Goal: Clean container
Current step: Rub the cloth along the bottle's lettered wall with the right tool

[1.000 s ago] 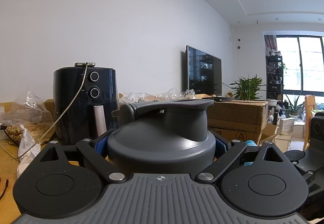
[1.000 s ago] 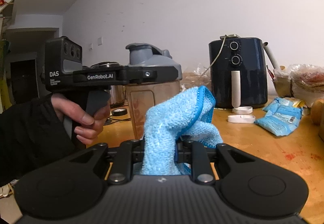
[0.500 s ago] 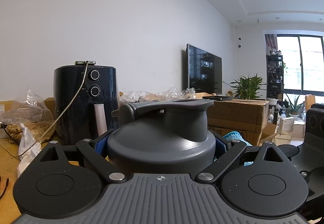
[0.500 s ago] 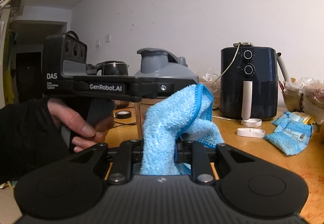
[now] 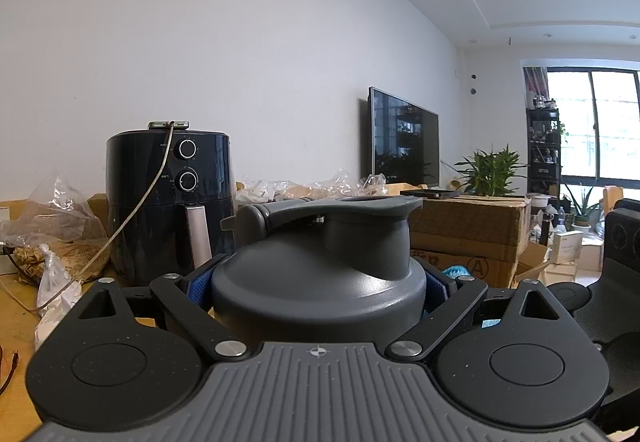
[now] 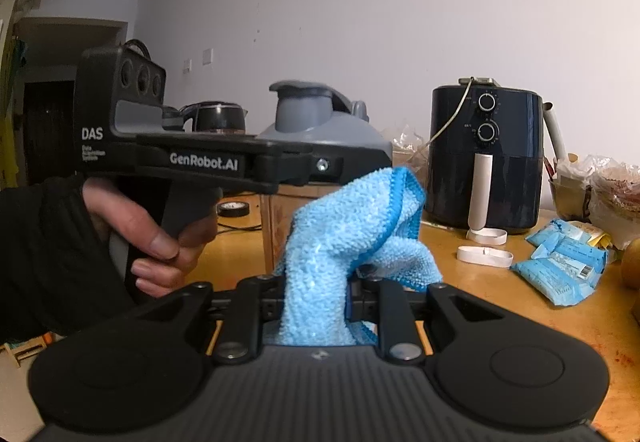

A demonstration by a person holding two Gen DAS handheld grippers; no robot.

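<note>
while gripped at the lid (image 5: 316, 282) by the left gripper (image 5: 318, 294), stands upright on the table (image 6: 500, 294), toward its near edge, left of the air fryer (image 6: 484, 158): the container (image 6: 324, 146), a clear shaker with a grey cap. fingers (image 5: 196, 282) set wide around the lid, blue pads pressed to both sides, so a firm hold by the look of it. seen from the right wrist, a hand (image 6: 148, 238) in a dark sleeve on that gripper's handle.

narrow on the right gripper (image 6: 316, 302), pinched on a blue cloth (image 6: 352, 234) that bunches up and forward between the fingers. cloth held just in front of the container's clear wall, near the lid's lower rim; cannot tell whether touching or a little apart, since the cloth hides the gap.

as for progress: early, probably. holding and tool pickup done; no streak, foam or wet patch to tell of wiping. wall looks brownish and cloudy, though that may be the table showing through. left, in all likelihood: rubbing the wall round, the lid, perhaps the inside after opening. lid shut on.

white rings (image 6: 484, 254) and blue packets (image 6: 560, 270) farther toward the right edge, well apart from the work.
</note>
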